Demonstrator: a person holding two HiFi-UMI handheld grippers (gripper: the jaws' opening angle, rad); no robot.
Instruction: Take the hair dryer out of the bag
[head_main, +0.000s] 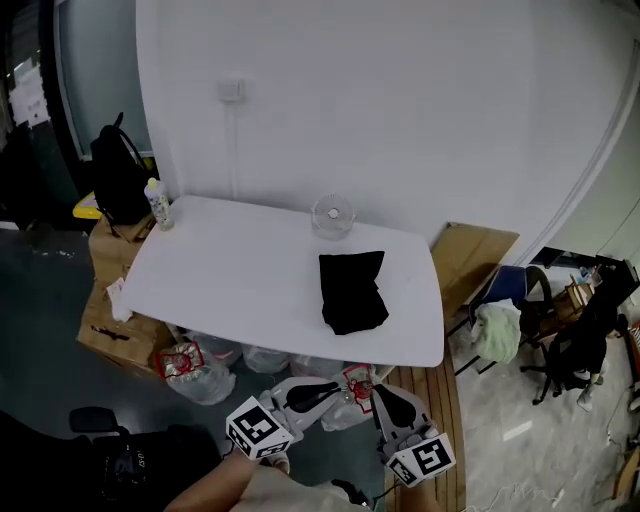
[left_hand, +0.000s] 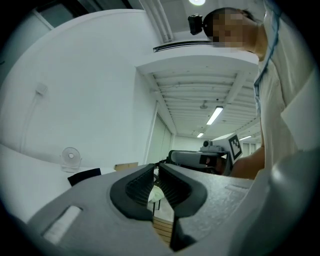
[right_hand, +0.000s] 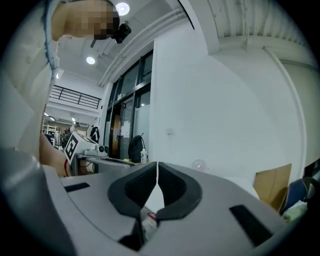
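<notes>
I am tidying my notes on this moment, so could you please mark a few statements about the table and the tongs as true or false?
1. The black bag lies on the white table. True.
2. The left tongs are shut on the bag. False: they are shut on nothing and are held short of the table's near edge.
3. The right tongs stand wide open. False: they are shut and empty.
4. A small fan stands on the table near the wall, beyond the bag. True.
5. A bottle stands at the table's right corner. False: it stands at the far left corner.
</notes>
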